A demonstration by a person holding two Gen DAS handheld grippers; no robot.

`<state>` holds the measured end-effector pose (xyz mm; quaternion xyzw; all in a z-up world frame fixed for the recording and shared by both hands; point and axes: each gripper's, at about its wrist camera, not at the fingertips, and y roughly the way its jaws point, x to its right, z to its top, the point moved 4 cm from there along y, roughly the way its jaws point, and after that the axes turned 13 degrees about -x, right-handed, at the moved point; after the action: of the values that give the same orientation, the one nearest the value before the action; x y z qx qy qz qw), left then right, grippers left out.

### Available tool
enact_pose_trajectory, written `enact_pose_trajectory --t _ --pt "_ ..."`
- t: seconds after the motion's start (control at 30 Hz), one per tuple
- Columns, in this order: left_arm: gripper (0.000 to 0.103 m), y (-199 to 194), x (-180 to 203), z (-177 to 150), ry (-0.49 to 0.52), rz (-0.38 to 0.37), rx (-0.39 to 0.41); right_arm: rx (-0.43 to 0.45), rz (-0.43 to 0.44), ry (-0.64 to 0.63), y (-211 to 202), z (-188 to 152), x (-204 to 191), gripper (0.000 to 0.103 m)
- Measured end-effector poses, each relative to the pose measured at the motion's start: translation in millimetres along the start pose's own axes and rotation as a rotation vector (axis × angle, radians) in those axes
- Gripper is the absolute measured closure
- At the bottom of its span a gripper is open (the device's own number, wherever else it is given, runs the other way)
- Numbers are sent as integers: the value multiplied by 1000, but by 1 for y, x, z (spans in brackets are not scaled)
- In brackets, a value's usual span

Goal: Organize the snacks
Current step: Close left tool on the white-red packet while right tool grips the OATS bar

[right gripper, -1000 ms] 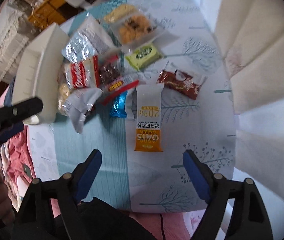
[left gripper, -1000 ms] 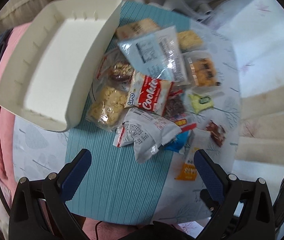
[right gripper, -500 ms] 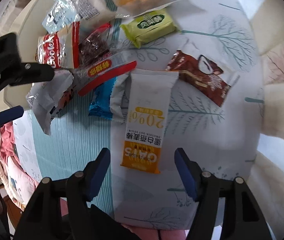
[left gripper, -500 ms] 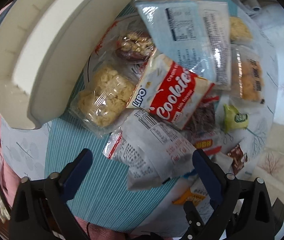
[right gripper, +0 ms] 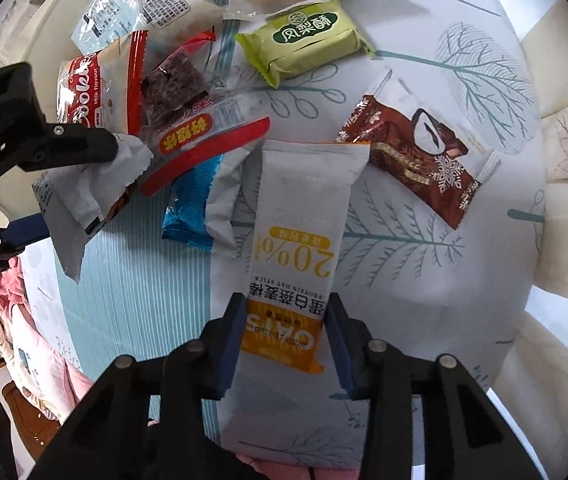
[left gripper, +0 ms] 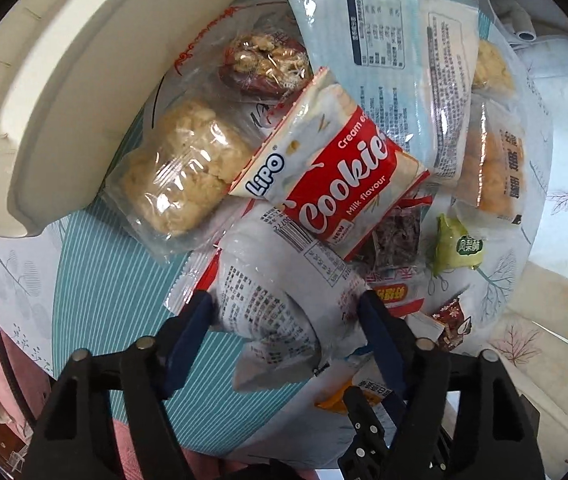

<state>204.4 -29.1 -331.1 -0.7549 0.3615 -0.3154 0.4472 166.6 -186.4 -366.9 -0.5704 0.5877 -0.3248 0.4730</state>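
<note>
A puffy white packet (left gripper: 276, 280) with small black print lies at the near edge of the snack pile. My left gripper (left gripper: 284, 304) straddles it, jaws closing, and both pads rest against its sides. In the right wrist view one left finger (right gripper: 76, 140) presses into the same white packet (right gripper: 84, 192). My right gripper (right gripper: 285, 320) is shut on the orange end of a white oat bar (right gripper: 295, 240), which lies flat on the cloth. A white tray (left gripper: 64, 80) stands at the upper left, its inside hidden.
Piled close together are a red Cookies pack (left gripper: 335, 184), a clear rice-crisp pack (left gripper: 180, 176) and a pale blue packet (left gripper: 375, 32). A green cake (right gripper: 307, 40), a brown bar (right gripper: 407, 156) and a blue packet (right gripper: 192, 208) surround the oat bar. Pink fabric lies below the table edge.
Both grippers have come down onto the snacks. The left jaws narrowed around the white packet. The right jaws closed from wide apart onto the oat bar's orange end.
</note>
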Motion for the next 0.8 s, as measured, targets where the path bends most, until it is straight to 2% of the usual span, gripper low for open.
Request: enact_pose_trajectory --t 0.13,0.17,0.2,0.37,0.5,0.7,0.8 --pt "39 -5 -12 -6 5 -18 -10 -7 29 -5 3 -1 -2 65" --pt "40 -5 -15 -9 4 -23 -17 -1 31 -4 2 -1 -2 69" --pt "40 -6 -17 -13 4 -25 -22 -3 43 -5 2 -3 -2 82" --pt "40 -12 -23 -32 31 -27 -34 -6 76 13 0 -7 -3 89" --pt "40 -40 -16 -53 68 -34 -17 3 99 23 -2 -13 -2 96" --pt "40 -84 -19 -73 148 -50 28 37 140 90 -5 -19 4 97" --pt "40 -102 -20 -80 203 -64 56 61 119 136 -7 -20 11 93"
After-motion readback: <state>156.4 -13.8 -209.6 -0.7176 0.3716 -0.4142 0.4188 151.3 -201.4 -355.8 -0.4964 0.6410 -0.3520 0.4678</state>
